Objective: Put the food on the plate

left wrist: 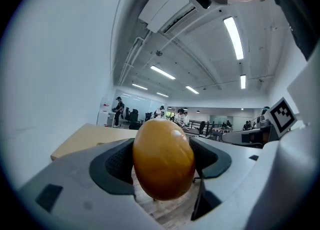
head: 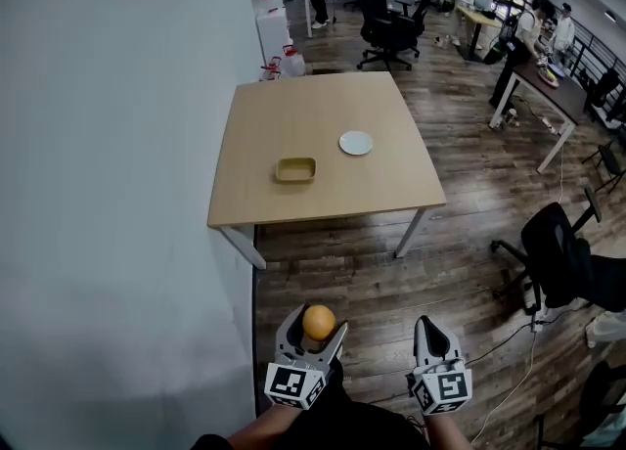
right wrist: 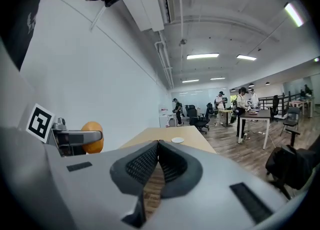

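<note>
My left gripper (head: 313, 333) is shut on an orange, egg-shaped piece of food (head: 318, 322), held well short of the table over the wooden floor. In the left gripper view the food (left wrist: 163, 158) fills the space between the dark pads. The same food (right wrist: 92, 137) shows at the left of the right gripper view. My right gripper (head: 430, 333) hangs beside it, its jaws shut on nothing (right wrist: 157, 160). A small white plate (head: 356, 143) lies right of centre on the light wooden table (head: 284, 106), also seen far off as the plate (right wrist: 177, 140). A tan square dish (head: 295, 170) sits nearer the front edge.
A white wall (head: 108, 145) runs along the left. Black office chairs stand behind the table (head: 389, 22) and at the right (head: 562, 257). Several people stand at desks in the back right (head: 533, 32). White containers (head: 274, 32) sit by the wall.
</note>
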